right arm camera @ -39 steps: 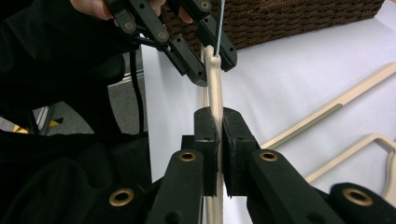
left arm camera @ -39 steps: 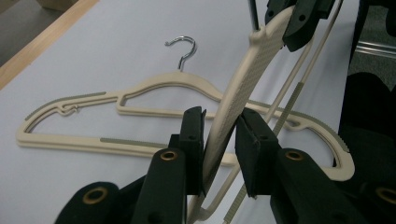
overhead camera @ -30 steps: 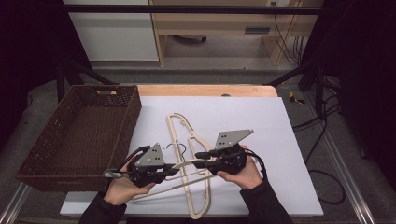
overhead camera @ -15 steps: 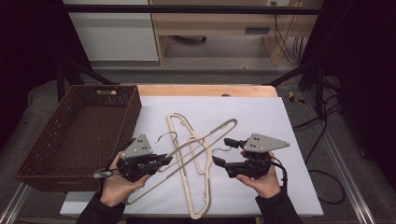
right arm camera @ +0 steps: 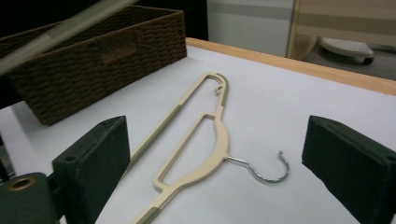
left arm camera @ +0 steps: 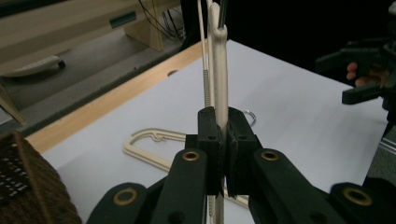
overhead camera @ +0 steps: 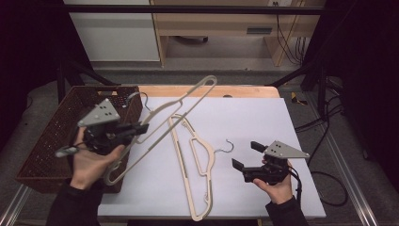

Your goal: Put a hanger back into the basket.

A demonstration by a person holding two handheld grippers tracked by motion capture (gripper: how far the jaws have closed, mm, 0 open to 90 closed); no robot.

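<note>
My left gripper [overhead camera: 139, 128] is shut on a beige hanger [overhead camera: 188, 101] and holds it off the table, slanting from near the basket's front up toward the far edge. In the left gripper view the black jaws [left arm camera: 223, 128] pinch that hanger's bar [left arm camera: 219, 65]. A second beige hanger [overhead camera: 211, 160] with a metal hook lies flat on the white table [overhead camera: 263, 122]. My right gripper [overhead camera: 246, 156] hovers to the right of that hook. Its jaws have just been opening, and nothing sits between them [right arm camera: 215, 158]; the flat hanger [right arm camera: 205, 135] lies ahead of them.
A brown woven basket [overhead camera: 47, 141] stands at the table's left side, close behind my left hand; its wall [right arm camera: 93, 51] faces the right gripper. The table's wooden far edge [overhead camera: 244, 90] borders a dark floor with cables and furniture.
The right gripper let go of the lifted hanger, opened wide and drew off to the right. The left gripper raised the hanger and carried it left toward the basket.
</note>
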